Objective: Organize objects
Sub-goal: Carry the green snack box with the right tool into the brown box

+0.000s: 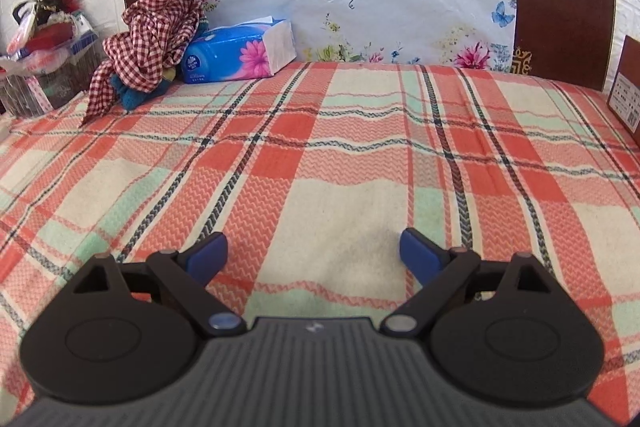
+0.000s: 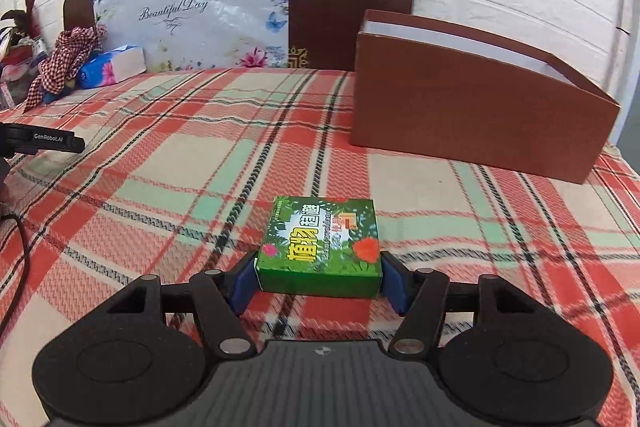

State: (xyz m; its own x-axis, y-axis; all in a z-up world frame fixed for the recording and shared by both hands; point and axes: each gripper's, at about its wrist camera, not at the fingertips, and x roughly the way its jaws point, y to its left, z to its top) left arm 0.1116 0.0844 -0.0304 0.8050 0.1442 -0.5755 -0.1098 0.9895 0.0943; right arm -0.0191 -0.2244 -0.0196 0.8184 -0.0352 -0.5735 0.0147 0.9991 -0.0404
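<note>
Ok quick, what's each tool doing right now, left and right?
Left tool: open, holding nothing, above the plaid blanket.
Right tool: closed on the green box, one blue pad on each side.

Bright even light, soft shadows, fisheye-bent edges, slight blur.

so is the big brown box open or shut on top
Open. In the right wrist view the brown box has no lid, and its pale inner wall shows above the near edge. Whether anything is inside cannot be told.
</note>
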